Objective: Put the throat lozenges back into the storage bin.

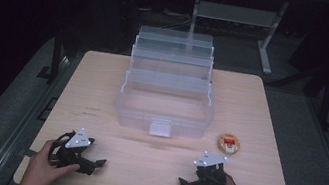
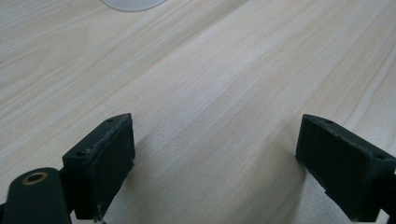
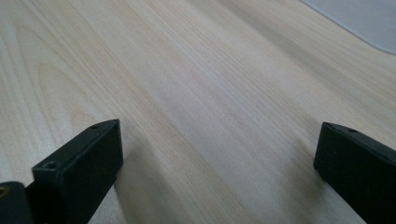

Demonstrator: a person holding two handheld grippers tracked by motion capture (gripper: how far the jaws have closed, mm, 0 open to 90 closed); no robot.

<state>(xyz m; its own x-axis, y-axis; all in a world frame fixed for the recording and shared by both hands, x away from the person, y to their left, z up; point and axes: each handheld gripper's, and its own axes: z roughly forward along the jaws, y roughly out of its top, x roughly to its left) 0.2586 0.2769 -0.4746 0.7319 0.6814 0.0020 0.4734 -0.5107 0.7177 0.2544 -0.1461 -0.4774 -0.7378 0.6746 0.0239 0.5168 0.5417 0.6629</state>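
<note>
A clear plastic organizer box stands open mid-bench, its tiered trays stepped back; its contents are hard to make out. Right of it lies a small round tin, label unreadable. Near the front edge, the left claw and right claw rest spread wide, pinching nothing.

Looks down and forward from above the near edge, taking in the whole wooden table. Rides low on the left gripper, close over the tabletop, angled inward. Rides likewise on the right gripper. Shares with both the near strip of wood grain.
</note>
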